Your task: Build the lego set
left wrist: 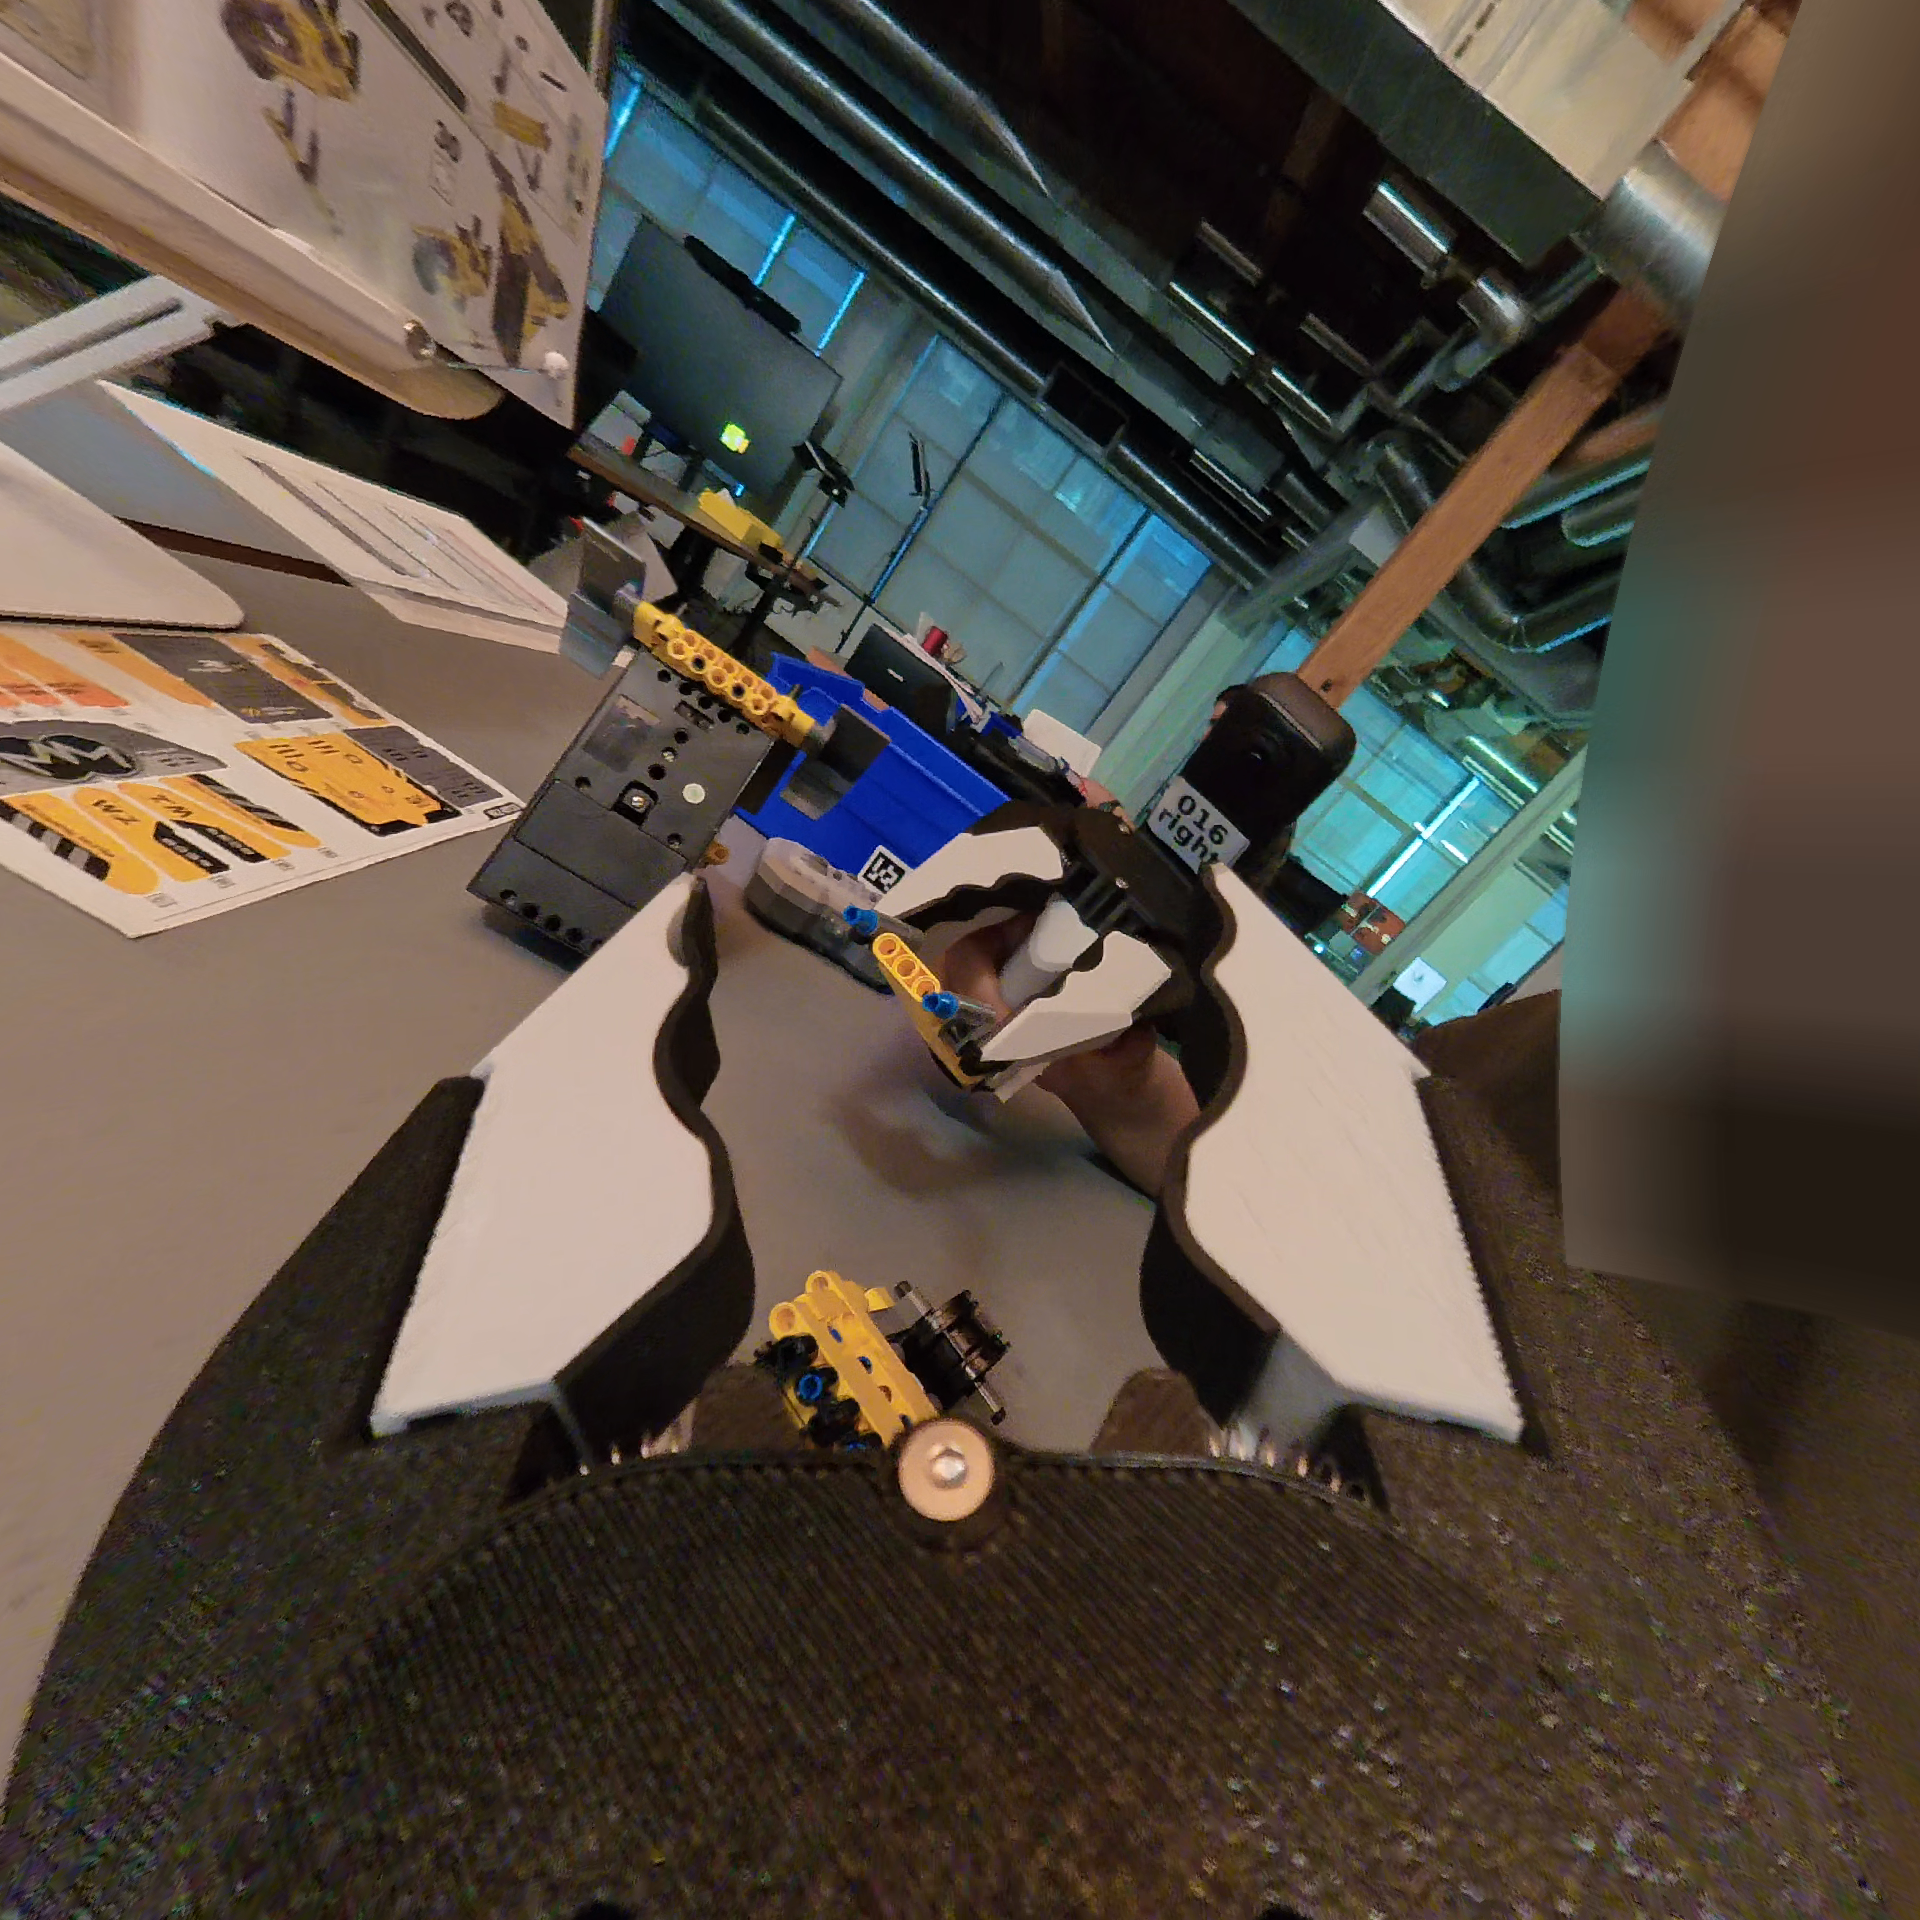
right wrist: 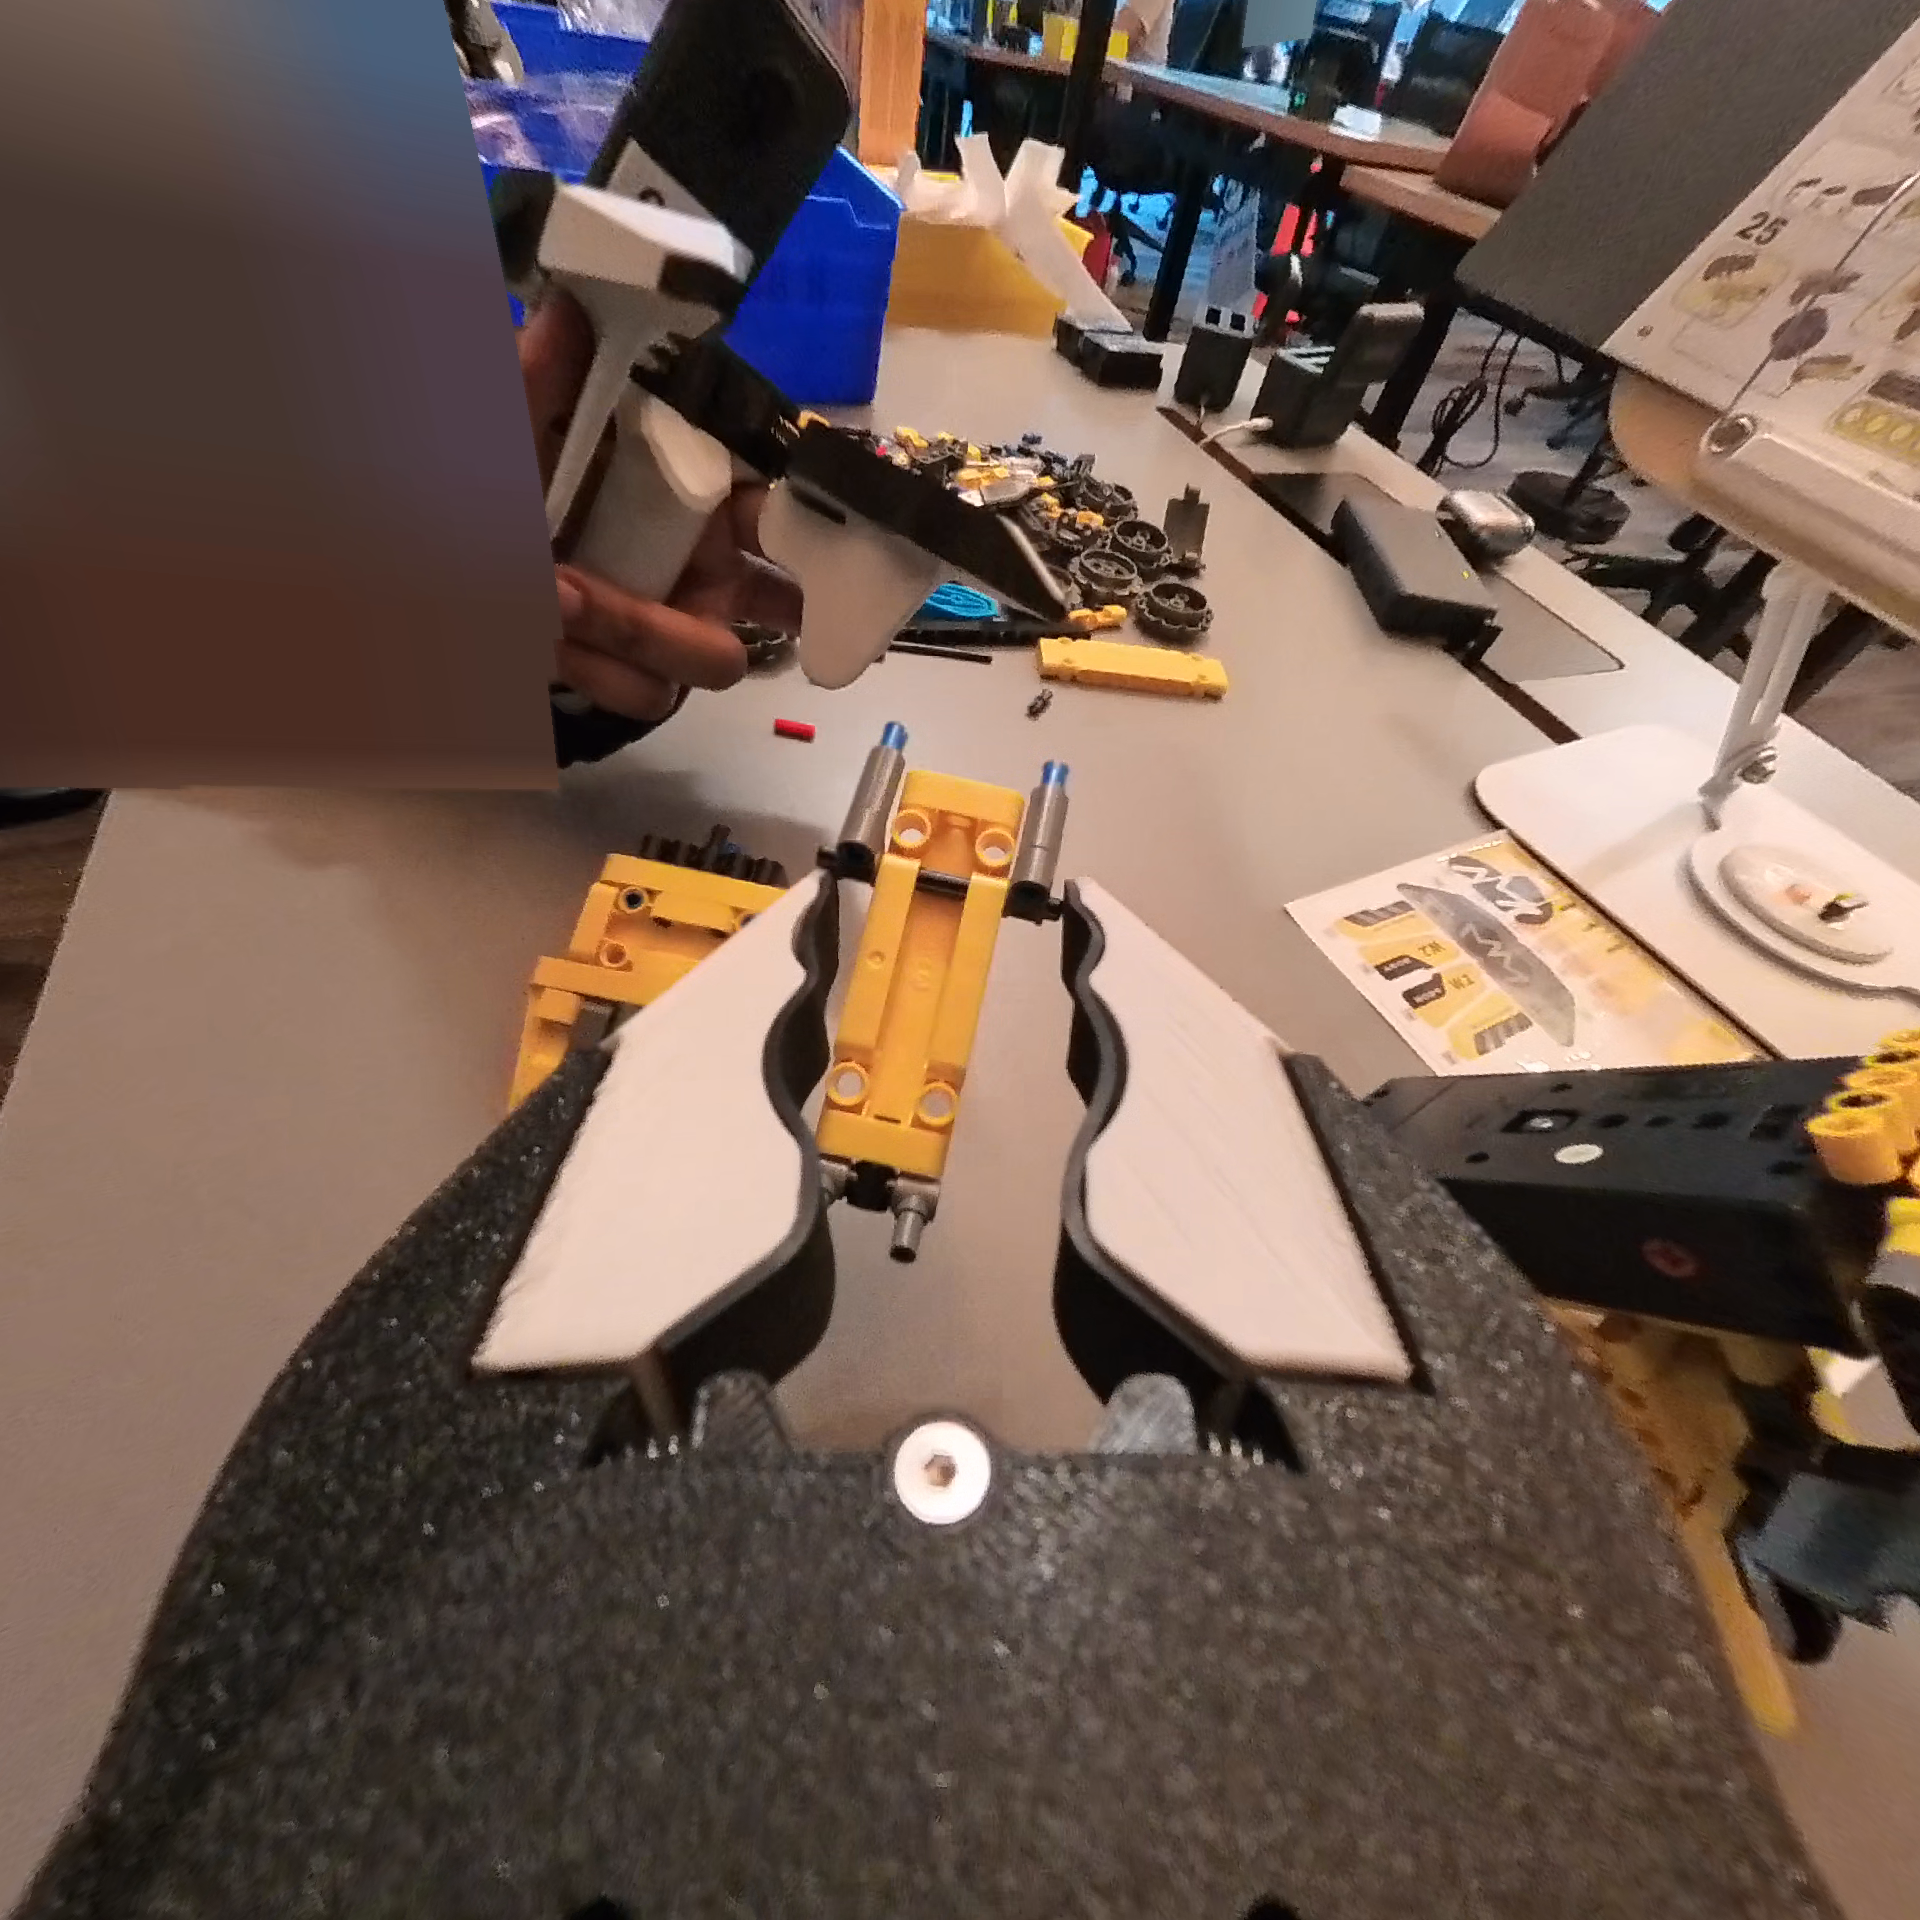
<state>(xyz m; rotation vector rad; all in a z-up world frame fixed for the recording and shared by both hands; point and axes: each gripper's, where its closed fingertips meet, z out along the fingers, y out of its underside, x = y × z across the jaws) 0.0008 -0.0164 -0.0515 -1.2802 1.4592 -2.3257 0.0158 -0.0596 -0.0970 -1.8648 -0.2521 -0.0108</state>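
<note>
My right gripper (right wrist: 948,888) is shut on a yellow brick assembly (right wrist: 914,997) with two grey cylinders tipped blue, and holds it above the grey table (right wrist: 260,1039). In the left wrist view the right gripper (left wrist: 940,997) shows farther off with the same assembly (left wrist: 909,971) clear of the table. My left gripper (left wrist: 951,888) is open and empty, with a small yellow and black assembly (left wrist: 862,1361) on the table below it. In the right wrist view the left gripper (right wrist: 831,582) hangs over a pile of loose parts (right wrist: 1049,509). The small assembly (right wrist: 623,935) lies left of my right fingers.
A black box with a yellow beam (left wrist: 644,790) stands on the table, close at the right (right wrist: 1642,1205). Nearby are a sticker sheet (left wrist: 208,779), a blue bin (left wrist: 862,769), a grey motor (left wrist: 821,894), a yellow panel (right wrist: 1132,665) and a booklet on a white stand (right wrist: 1787,260). The gap from one gripper's tips to the other's is roughly 7 cm. It is some 20 cm from my left tips to the yellow panel (right wrist: 1132,665).
</note>
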